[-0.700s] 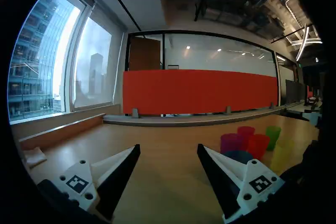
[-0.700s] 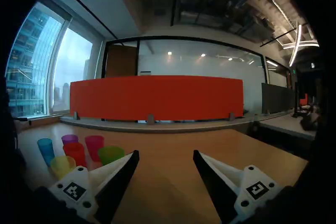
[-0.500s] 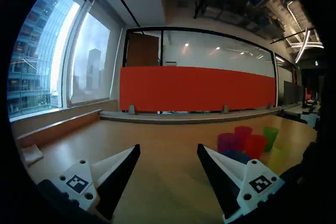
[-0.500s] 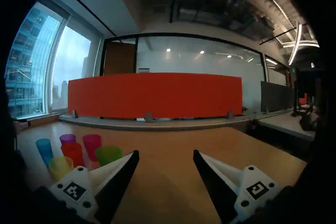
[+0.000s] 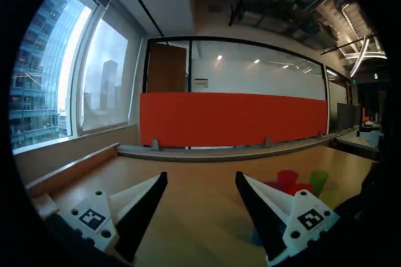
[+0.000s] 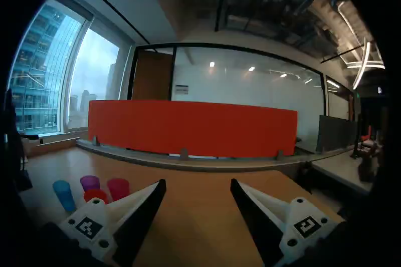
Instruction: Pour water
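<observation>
Holding a gripper in each hand over the wooden table (image 5: 200,227), I have the left gripper (image 5: 200,174) spread wide, its two fingers well apart and nothing caught between them, just bare tabletop in the gap. The right gripper (image 6: 197,182) is the same: jaws wide, gripping nothing.

Beyond the left gripper's right-hand finger sits the cluster of plastic cups, partly hidden by that finger. I can make out a pink cup (image 5: 287,177), a red cup (image 5: 302,187) just in front of it and a green cup (image 5: 319,181) beside them (a yellowish one nearer the edge is too blurred to be sure of). All stand upright on the table.

In the right gripper view the same group lies off to the left, past that gripper's left-hand finger: a blue cup (image 6: 64,194) outermost, a purple cup (image 6: 90,183) behind it, the pink one (image 6: 119,188) nearest the finger, and the red one (image 6: 95,195) peeking over the finger's top edge. They stand close together; whether any touch I cannot tell.

Farther out, an orange partition (image 5: 230,119) runs along the far edge of the table, with a glass-walled room (image 5: 255,74) behind it. Tall windows (image 5: 50,91) fill the left side, showing towers outside.
</observation>
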`<control>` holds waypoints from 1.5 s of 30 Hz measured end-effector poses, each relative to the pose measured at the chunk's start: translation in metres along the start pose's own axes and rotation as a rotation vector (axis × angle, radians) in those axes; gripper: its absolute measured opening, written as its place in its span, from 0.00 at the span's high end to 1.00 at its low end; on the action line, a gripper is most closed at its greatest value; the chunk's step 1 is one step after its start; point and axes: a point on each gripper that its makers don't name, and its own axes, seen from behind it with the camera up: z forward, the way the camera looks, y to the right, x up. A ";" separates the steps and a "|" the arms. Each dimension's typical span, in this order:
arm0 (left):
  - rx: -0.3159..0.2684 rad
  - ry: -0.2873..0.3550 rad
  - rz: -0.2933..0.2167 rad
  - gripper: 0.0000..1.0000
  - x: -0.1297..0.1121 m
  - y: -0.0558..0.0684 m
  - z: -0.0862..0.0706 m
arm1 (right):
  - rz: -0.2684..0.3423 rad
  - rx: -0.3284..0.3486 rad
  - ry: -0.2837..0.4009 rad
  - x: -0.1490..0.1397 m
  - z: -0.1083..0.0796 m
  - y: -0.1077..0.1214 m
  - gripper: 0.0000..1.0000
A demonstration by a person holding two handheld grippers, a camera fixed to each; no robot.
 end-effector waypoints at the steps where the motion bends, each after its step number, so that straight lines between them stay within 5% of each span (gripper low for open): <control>1: -0.004 0.004 0.004 0.00 0.008 0.000 0.001 | -0.003 0.008 -0.004 0.005 0.000 -0.002 0.00; 23: -0.081 0.004 0.025 0.00 0.130 0.011 0.020 | 0.029 0.101 -0.024 0.107 0.019 -0.020 0.00; 35: -0.172 -0.017 0.000 0.00 0.150 0.028 0.024 | 0.035 0.124 -0.037 0.112 0.018 -0.023 0.00; 45: -0.276 -0.055 -0.032 0.00 0.149 0.043 0.023 | 0.042 0.249 -0.021 0.126 0.011 -0.044 0.00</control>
